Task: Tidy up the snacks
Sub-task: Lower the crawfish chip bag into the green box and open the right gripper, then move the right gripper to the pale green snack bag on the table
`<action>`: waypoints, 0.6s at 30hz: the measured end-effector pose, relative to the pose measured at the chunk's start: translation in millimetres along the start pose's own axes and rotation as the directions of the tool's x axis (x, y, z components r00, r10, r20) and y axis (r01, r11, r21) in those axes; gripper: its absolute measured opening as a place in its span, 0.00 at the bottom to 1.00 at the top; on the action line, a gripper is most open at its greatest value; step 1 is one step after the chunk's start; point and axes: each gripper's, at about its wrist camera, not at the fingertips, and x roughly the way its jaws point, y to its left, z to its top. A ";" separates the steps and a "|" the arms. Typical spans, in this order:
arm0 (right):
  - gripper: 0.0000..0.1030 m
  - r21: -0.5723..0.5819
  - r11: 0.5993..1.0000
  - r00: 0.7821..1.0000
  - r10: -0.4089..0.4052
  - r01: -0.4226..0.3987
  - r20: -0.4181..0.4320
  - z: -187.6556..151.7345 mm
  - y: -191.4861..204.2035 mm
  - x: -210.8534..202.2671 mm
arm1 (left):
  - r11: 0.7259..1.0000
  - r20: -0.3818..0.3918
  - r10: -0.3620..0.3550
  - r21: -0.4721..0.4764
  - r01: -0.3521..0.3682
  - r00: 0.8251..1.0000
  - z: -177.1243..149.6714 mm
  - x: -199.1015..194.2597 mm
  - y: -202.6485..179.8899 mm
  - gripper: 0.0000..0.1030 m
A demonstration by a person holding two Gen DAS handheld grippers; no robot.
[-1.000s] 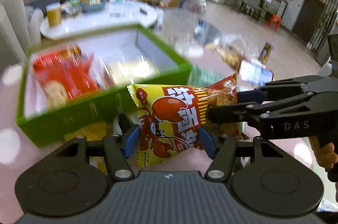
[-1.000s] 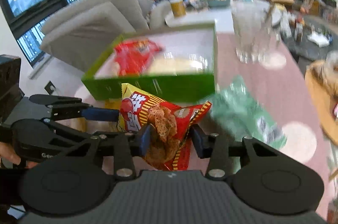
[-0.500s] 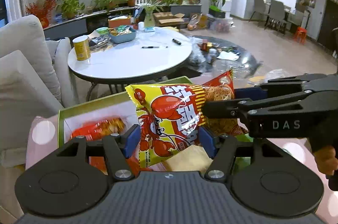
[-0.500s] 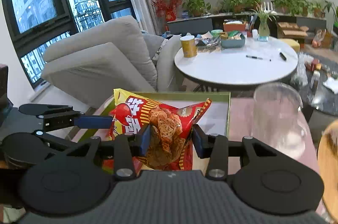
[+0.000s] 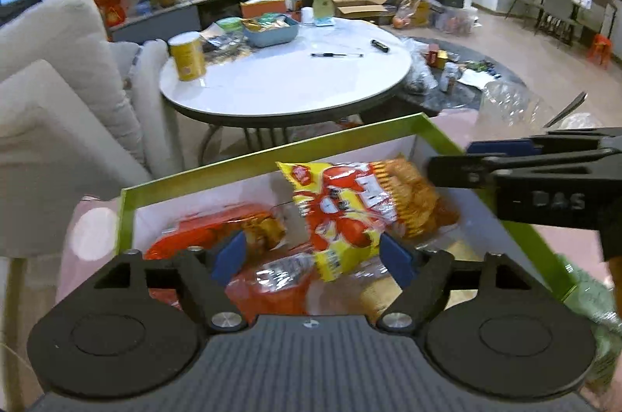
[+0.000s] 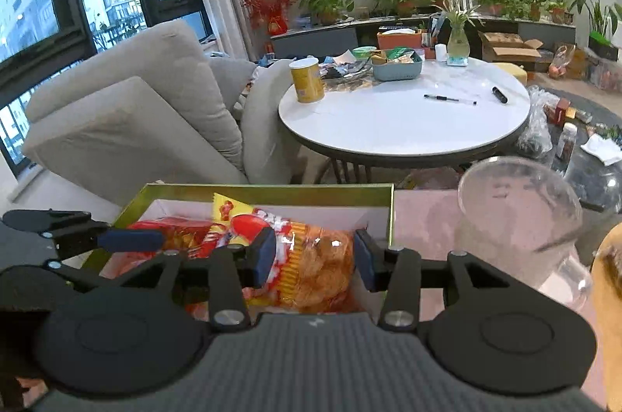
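Note:
A yellow and red snack bag (image 5: 350, 210) lies in the green box (image 5: 272, 151) on top of red snack packs (image 5: 210, 233). My left gripper (image 5: 313, 256) is open just above the box, with its pads apart on either side of the bag's lower end. My right gripper (image 6: 315, 256) is open over the same bag (image 6: 311, 256), pads clear of it. The right gripper shows in the left wrist view (image 5: 505, 163) at the box's right side. The left gripper shows in the right wrist view (image 6: 128, 239) at the box's (image 6: 272, 189) left side.
A clear glass pitcher (image 6: 517, 217) stands on the pink table right of the box. A green snack bag (image 5: 598, 315) lies to the box's right. Beyond are a white round table (image 6: 404, 116) and a grey sofa (image 6: 136, 109).
Both grippers held the yellow and red bag above the box. They have opened and the bag has dropped into the box onto the red packs.

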 end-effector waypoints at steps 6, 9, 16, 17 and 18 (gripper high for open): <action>0.54 -0.001 1.000 1.000 -0.012 0.012 -0.021 -7.7 4.3 -25.7 | 0.999 0.006 0.021 0.025 -0.021 1.000 -6.1 -9.4 -4.9 0.76; 0.57 0.008 0.999 0.999 -0.046 0.047 -0.022 -10.4 -0.1 -34.9 | 0.999 0.007 0.021 0.032 -0.021 1.000 -9.9 -17.9 -7.8 0.76; 0.65 0.088 0.990 0.992 -0.108 0.114 -0.071 -33.4 -23.0 -64.0 | 0.999 0.022 0.009 0.031 -0.010 1.000 -15.4 -37.1 -16.0 0.77; 0.66 0.087 0.989 0.990 -0.115 0.122 -0.085 -37.6 -24.2 -64.0 | 0.999 0.024 0.013 0.029 -0.013 1.000 -16.7 -39.4 -17.2 0.78; 0.67 0.087 0.987 0.987 -0.124 0.134 -0.104 -42.9 -25.4 -63.8 | 1.000 0.026 0.013 0.027 -0.014 1.000 -18.2 -42.3 -18.3 0.78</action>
